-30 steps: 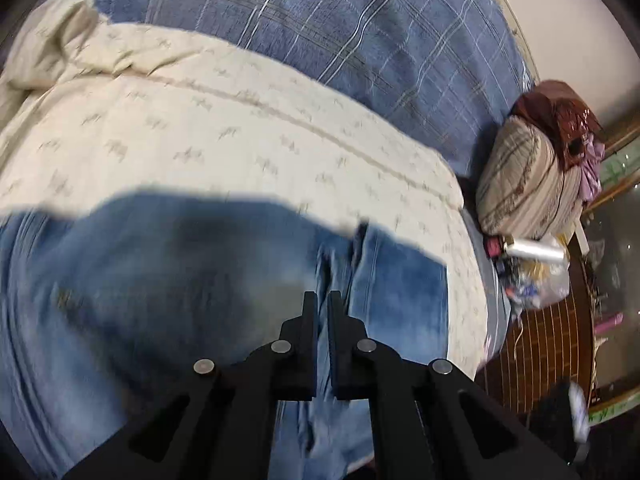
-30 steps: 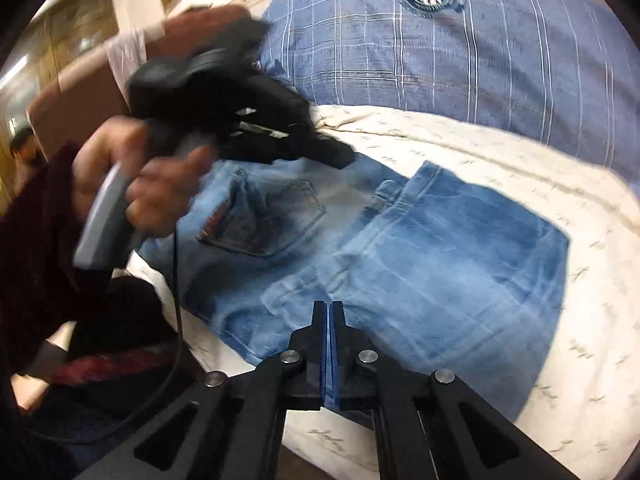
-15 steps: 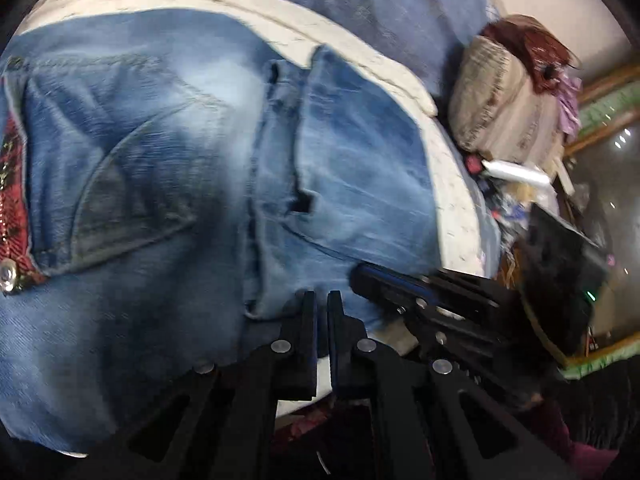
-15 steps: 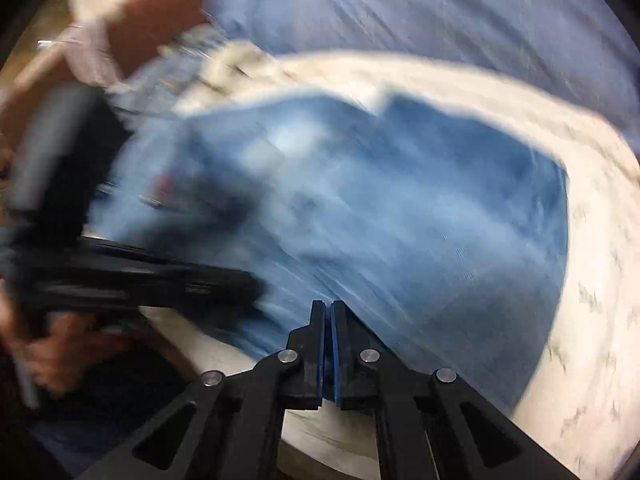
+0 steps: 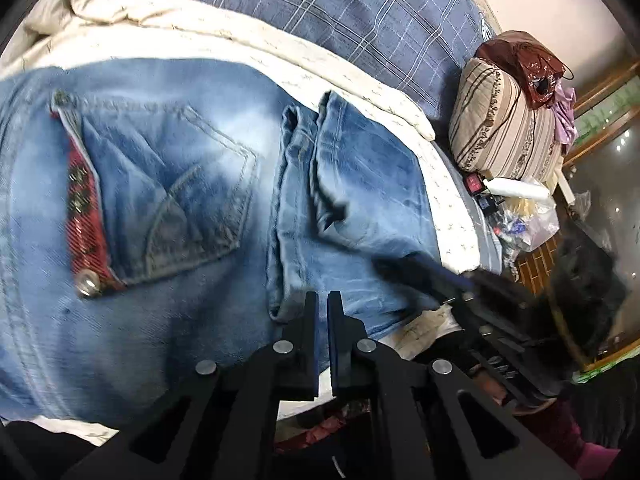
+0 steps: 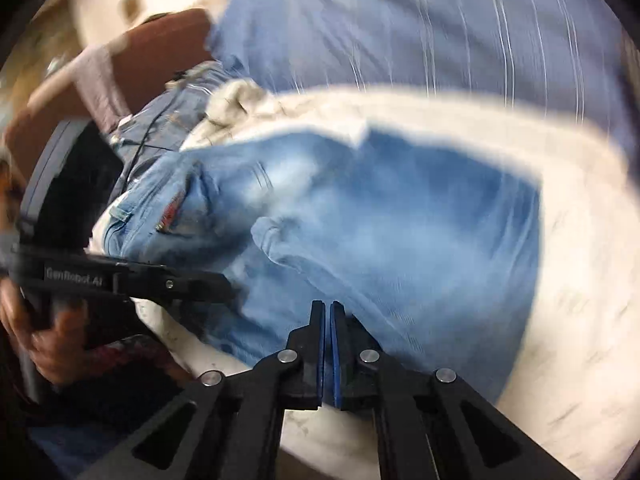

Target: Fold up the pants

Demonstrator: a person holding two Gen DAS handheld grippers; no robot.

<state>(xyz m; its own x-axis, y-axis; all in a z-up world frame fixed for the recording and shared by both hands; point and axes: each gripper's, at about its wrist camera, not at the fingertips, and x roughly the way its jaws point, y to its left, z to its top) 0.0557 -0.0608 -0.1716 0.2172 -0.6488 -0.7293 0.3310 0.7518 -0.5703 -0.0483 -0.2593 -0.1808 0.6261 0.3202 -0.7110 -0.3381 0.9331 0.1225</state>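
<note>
Light blue jeans [image 5: 192, 208] lie folded on a cream sheet [image 5: 280, 52], back pocket with red lining up. They also show in the blurred right wrist view [image 6: 400, 240]. My left gripper [image 5: 323, 300] is shut and empty, just above the near edge of the jeans by the centre seam. My right gripper [image 6: 326, 308] is shut and empty over the near edge of the jeans. The right gripper's fingers [image 5: 424, 272] reach in from the right in the left wrist view. The left gripper [image 6: 224, 288] enters from the left in the right wrist view.
A blue plaid blanket [image 5: 360, 12] covers the bed behind the sheet. A striped cushion [image 5: 500, 136] with a brown bag [image 5: 524, 68] on it sits at the right, with bottles and plastic bags [image 5: 520, 208] below. The bed's near edge runs under both grippers.
Both grippers swung over the jeans and stayed shut. The left wrist view has drawn back a little, showing more sheet and blanket. The right wrist view has shifted and stays blurred.
</note>
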